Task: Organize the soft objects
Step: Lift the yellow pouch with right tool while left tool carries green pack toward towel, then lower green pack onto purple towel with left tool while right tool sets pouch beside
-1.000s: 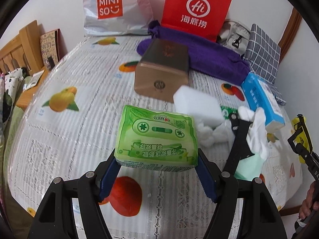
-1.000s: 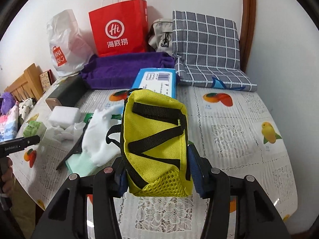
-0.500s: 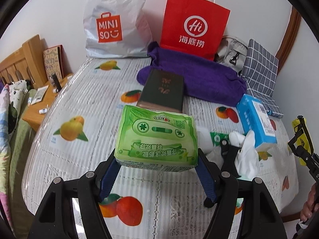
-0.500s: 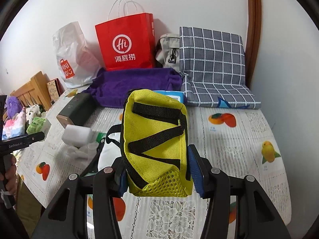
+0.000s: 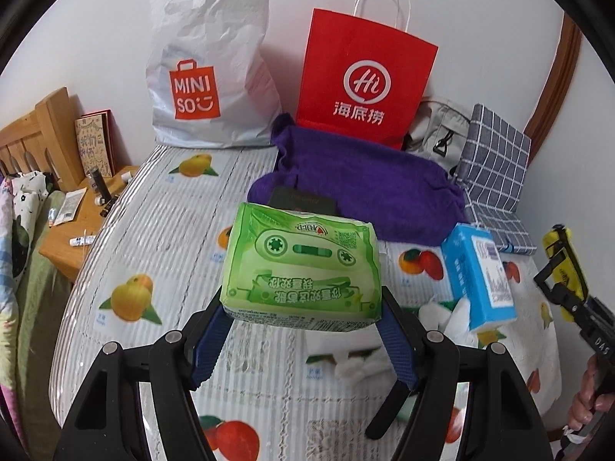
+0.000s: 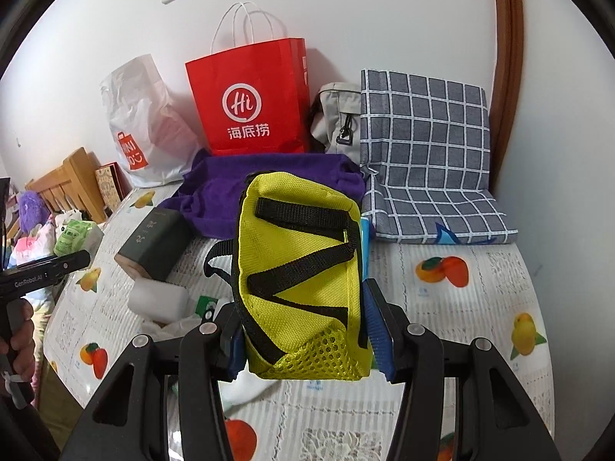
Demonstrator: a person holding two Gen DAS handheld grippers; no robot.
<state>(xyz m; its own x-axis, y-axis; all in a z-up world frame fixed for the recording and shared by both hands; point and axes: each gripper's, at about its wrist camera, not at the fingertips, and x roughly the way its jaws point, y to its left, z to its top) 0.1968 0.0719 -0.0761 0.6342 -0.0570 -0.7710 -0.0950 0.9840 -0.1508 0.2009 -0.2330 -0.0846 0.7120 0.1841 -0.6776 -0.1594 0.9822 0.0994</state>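
- Now both loads are up off the fruit-printed plastic tablecloth (image 5: 127, 230); a second ago the pile of white cloths and the brown box sat close under each camera, and they have since dropped lower and farther off in both views.
- Left gripper (image 5: 303, 330): jaws partly open, blue pads pressed to the two short ends of the soft green plastic-wrapped tissue pack (image 5: 303, 265), which hangs level between them, clear of the cloth.
- Right gripper (image 6: 303, 342): jaws at a middling width, clamped on the sides of the yellow woven pouch with black straps and a mesh corner (image 6: 300, 280), held upright above the table.
- Neither grip has shifted across the frames; each item sits in the same place between its pads.
- Left on the table: the white cloths (image 5: 449, 315), a white foam block (image 6: 157, 299), a blue-and-white tissue box (image 5: 480, 272) and a dark green box (image 6: 153, 246).
- Against the wall stand a red paper carrier bag (image 5: 365, 77), a white plastic shopping bag (image 5: 211, 69), a purple towel (image 5: 369, 184) and a grey checked cushion (image 6: 423, 146).
- My reading: pick-up is finished and the carry has begun; the red bag is a likely destination, though nothing shows which one is meant.
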